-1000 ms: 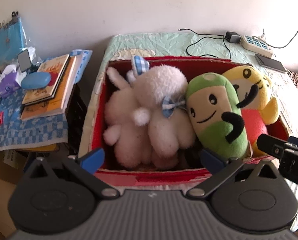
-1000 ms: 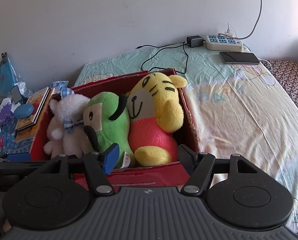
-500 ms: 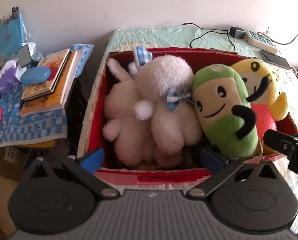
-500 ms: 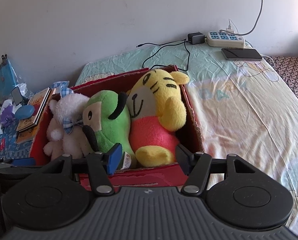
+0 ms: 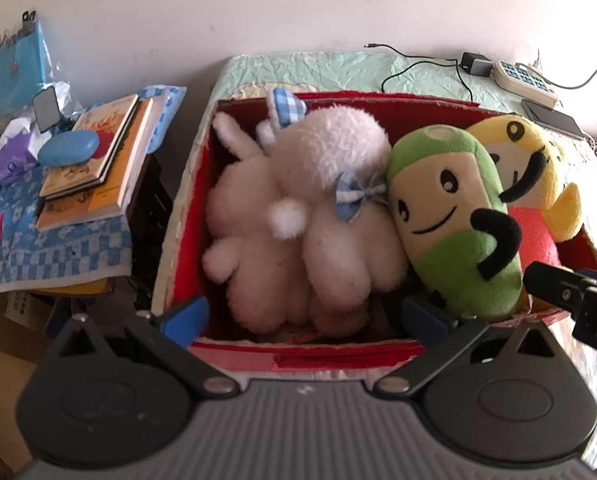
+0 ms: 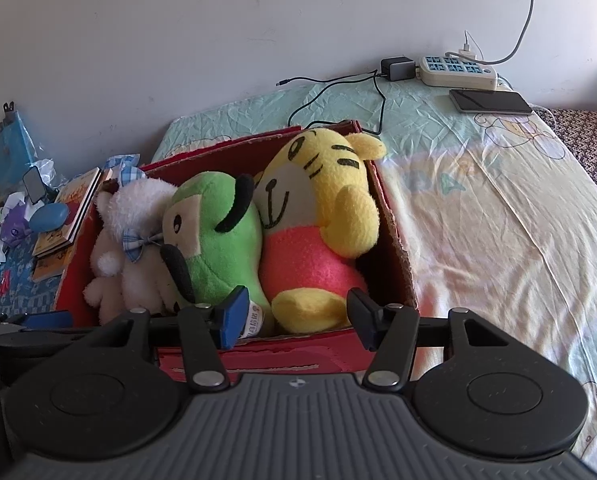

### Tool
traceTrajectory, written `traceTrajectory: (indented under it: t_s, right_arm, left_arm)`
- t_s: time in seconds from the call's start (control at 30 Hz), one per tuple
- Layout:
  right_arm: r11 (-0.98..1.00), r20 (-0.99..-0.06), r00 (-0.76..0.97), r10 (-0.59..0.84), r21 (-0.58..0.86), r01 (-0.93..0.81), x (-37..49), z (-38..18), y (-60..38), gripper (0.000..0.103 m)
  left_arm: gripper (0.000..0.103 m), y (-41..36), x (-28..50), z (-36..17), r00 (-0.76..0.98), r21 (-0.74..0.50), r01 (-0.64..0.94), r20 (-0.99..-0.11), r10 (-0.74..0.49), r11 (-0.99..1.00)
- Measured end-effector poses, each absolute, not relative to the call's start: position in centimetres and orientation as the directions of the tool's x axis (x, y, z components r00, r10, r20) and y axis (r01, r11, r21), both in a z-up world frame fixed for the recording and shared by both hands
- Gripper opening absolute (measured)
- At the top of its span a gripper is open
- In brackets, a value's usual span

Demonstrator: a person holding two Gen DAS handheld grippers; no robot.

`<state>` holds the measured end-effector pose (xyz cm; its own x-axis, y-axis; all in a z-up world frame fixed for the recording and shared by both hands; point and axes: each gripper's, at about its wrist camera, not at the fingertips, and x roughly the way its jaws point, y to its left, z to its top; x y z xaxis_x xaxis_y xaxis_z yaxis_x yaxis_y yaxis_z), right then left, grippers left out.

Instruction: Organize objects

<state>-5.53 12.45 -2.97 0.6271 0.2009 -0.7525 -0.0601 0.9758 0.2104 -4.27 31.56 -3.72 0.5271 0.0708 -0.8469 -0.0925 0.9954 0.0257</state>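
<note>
A: Where do the grippers stand?

B: The left gripper (image 5: 304,314) hangs with its jaws spread wide and nothing between them, just over the near wall of the red box (image 5: 298,354). The right gripper (image 6: 294,318) is likewise parted and empty, at the same wall nearer the box's right corner.

A: And the toys?

B: All three sit inside the box, which rests at the bed's (image 6: 478,208) left edge. The white plush (image 5: 298,220) fills the left half, the green plush (image 5: 450,216) leans against it in the middle, and the tiger (image 6: 318,220) is pressed to the right wall.

A: So what is the step?

B: I judge the packing is nearly done, and what is left is tidying. To do it well, press soft bodies rather than ears or bows, and nudge the green plush upright without levering the cardboard wall outward. The box is tight; a hard push on one toy may pop its neighbour up.
</note>
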Motion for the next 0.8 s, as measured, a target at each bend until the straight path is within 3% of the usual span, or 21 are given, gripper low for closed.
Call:
traceTrajectory:
  t_s: [0.8]
  right_arm:
    - [0.973, -0.744, 0.633, 0.213, 0.224, -0.064, -5.67, -3.02, 11.98, 0.053]
  left_arm:
    - [0.103, 31.53, -4.36, -3.82, 0.539, 0.012, -0.082, -0.841, 0.054, 0.997]
